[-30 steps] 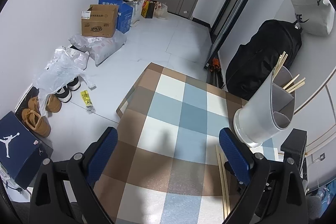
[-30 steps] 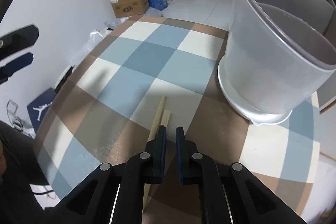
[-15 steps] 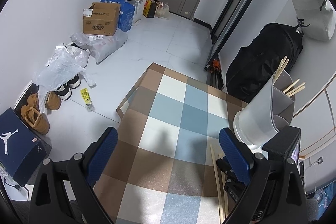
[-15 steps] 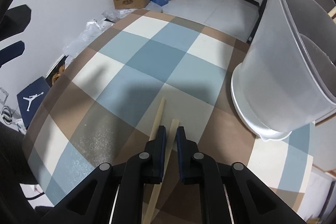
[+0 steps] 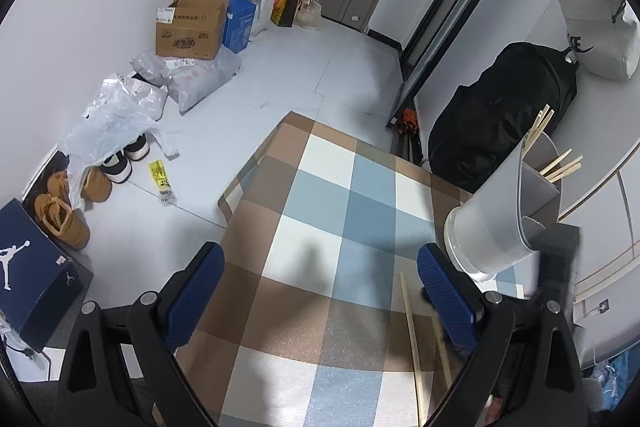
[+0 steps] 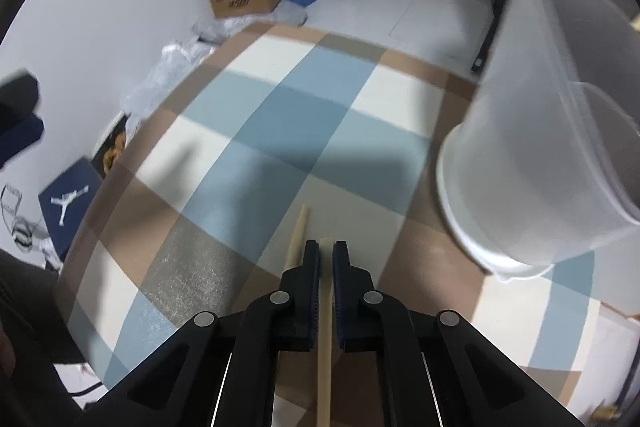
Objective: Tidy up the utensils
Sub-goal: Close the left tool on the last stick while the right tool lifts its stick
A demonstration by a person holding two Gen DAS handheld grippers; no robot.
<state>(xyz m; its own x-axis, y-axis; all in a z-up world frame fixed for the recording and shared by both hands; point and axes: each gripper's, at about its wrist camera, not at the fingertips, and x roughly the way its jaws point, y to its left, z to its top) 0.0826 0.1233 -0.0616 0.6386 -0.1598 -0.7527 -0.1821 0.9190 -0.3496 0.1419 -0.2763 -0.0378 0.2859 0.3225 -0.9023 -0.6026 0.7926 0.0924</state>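
Two chopsticks lie on the checked bench beside the holder (image 6: 560, 147); the right gripper (image 6: 326, 259) has come down over them, and its jaws now sit clamped on one chopstick (image 6: 325, 327), the other chopstick (image 6: 298, 231) just beside. The pickup looks begun, with the drop into the holder next. The left gripper (image 5: 320, 303) hovers over the bench (image 5: 332, 195), jaws wide apart, empty.

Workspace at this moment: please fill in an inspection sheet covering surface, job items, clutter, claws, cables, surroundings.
Surface: checked blue, brown and cream tablecloth.
Job's things: translucent white plastic utensil holder with wooden chopsticks inside; two loose wooden chopsticks, one gripped, one flat on the cloth.
Clutter: nothing seen on the cloth.
Claws: left claw open, empty; right claw shut on a chopstick.
Cables: dark cable by the navy shoebox.
Surroundings: cardboard box, shoes, black bag.
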